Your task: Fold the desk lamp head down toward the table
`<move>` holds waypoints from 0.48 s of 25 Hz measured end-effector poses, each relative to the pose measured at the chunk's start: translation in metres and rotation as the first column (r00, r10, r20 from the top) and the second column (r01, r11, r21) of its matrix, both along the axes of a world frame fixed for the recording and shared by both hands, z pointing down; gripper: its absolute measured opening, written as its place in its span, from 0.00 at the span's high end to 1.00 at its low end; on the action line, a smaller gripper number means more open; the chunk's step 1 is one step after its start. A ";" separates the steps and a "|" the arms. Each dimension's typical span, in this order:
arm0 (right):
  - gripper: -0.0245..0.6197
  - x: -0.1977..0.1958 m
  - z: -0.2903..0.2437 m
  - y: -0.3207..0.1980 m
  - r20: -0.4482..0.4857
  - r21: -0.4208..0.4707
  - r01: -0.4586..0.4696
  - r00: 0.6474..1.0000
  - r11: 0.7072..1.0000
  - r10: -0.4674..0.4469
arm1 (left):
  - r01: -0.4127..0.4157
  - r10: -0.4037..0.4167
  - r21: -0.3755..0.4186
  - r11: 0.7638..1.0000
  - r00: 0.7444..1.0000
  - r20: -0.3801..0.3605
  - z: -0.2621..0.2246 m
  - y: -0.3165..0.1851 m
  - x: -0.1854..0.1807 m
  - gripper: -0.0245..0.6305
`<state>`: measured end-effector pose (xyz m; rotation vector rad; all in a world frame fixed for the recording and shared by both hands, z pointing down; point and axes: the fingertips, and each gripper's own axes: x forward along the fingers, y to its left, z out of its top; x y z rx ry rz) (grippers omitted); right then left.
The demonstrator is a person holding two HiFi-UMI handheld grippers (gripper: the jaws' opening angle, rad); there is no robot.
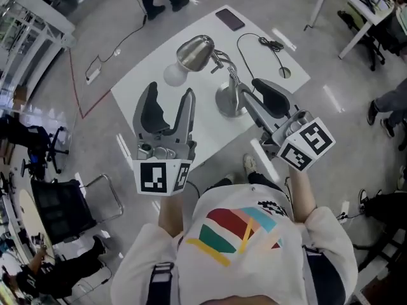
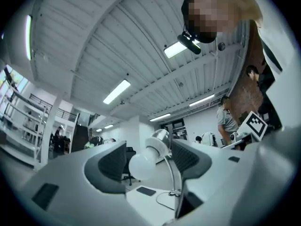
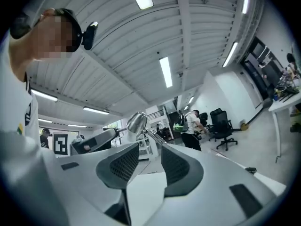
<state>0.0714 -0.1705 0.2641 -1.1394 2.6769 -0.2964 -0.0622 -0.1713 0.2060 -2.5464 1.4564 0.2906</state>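
While the left hand-held gripper [image 1: 170, 91] gapes, the desk lamp [image 1: 195, 53] stands beyond.

A dark phone [image 1: 229, 19] lies flat near a black cable [image 1: 273, 44]. A black chair [image 1: 60, 208] stands on the grey floor [image 1: 82, 107].

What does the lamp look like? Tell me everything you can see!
The lamp is shiny silver metal. It has a round base, a thin bent arm and a bell-shaped head with a round white bulb sticking out. The head is up off the table, pointing sideways. The lamp stands near the middle of the white table, with a black cord lying beside it. Nothing holds it.
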 end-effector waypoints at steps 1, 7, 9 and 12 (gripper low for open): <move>0.75 0.002 -0.003 -0.009 -0.013 0.015 0.030 0.999 0.999 -0.030 | 0.016 -0.017 0.031 0.999 1.000 0.009 -0.008 -0.008 0.003 0.44; 0.75 -0.005 0.000 -0.039 -0.021 0.027 0.192 0.981 0.981 -0.192 | -0.026 0.014 0.079 0.997 0.988 0.155 -0.032 -0.031 0.043 0.42; 0.75 -0.010 -0.002 -0.047 -0.053 0.055 0.197 0.979 0.979 -0.195 | -0.032 0.018 0.062 0.998 0.979 0.205 -0.030 -0.039 0.054 0.42; 0.75 -0.018 -0.012 -0.055 -0.074 0.102 0.203 0.978 0.974 -0.196 | -0.001 0.000 0.003 1.000 0.963 0.271 -0.022 -0.048 0.054 0.43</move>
